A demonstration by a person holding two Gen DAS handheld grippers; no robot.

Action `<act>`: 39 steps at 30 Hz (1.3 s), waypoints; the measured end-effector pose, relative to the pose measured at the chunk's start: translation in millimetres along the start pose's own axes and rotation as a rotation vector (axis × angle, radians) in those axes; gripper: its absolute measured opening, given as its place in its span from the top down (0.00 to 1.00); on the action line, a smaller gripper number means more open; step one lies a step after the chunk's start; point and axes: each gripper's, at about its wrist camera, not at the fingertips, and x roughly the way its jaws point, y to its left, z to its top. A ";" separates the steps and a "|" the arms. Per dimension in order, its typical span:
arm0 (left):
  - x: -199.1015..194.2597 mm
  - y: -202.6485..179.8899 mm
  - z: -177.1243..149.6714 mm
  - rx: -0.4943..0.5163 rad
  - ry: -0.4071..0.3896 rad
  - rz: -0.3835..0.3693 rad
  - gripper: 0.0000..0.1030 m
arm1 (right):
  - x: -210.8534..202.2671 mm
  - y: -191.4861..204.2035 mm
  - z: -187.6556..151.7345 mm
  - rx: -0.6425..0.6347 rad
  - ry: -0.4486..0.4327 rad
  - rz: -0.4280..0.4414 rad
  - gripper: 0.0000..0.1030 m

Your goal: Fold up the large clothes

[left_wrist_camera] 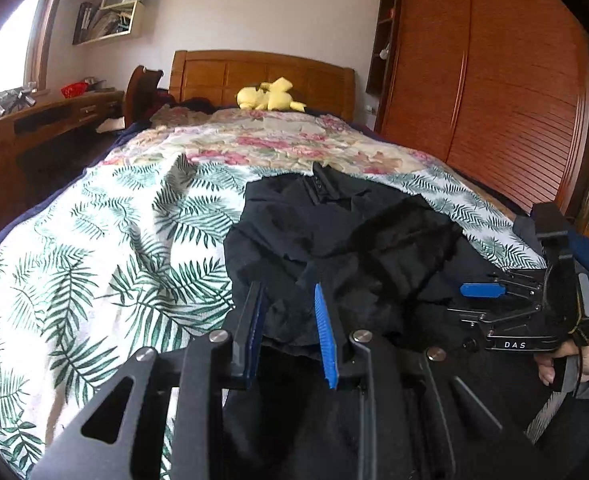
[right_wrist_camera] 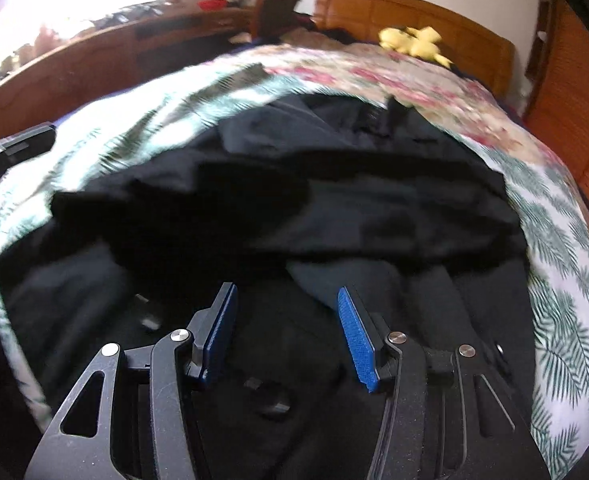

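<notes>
A large black garment (left_wrist_camera: 334,240) lies crumpled on the leaf-print sheet (left_wrist_camera: 94,260) of the bed; its collar end points toward the headboard. My left gripper (left_wrist_camera: 288,292) is open, with its blue pads either side of a raised fold at the garment's near edge. My right gripper (left_wrist_camera: 482,290) shows at the right of the left wrist view, over the garment's right part. In the right wrist view the right gripper (right_wrist_camera: 286,296) is open over the black garment (right_wrist_camera: 294,200), and the picture is blurred.
A floral quilt (left_wrist_camera: 274,144) covers the far half of the bed. A yellow plush toy (left_wrist_camera: 268,98) lies by the wooden headboard (left_wrist_camera: 262,72). A wooden wardrobe (left_wrist_camera: 494,80) stands at the right, a desk (left_wrist_camera: 46,116) and chair at the left.
</notes>
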 end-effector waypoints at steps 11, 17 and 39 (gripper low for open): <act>29.9 4.5 -3.2 -0.021 0.093 0.001 0.77 | 22.2 -30.0 -31.7 0.078 0.013 0.028 0.47; 49.7 -4.8 -10.3 0.009 0.163 0.014 0.74 | 21.6 -27.8 -32.6 0.079 -0.001 0.025 0.47; 77.8 10.8 -24.6 -0.048 0.259 0.082 0.73 | 21.3 -29.1 -33.4 0.087 -0.006 0.033 0.47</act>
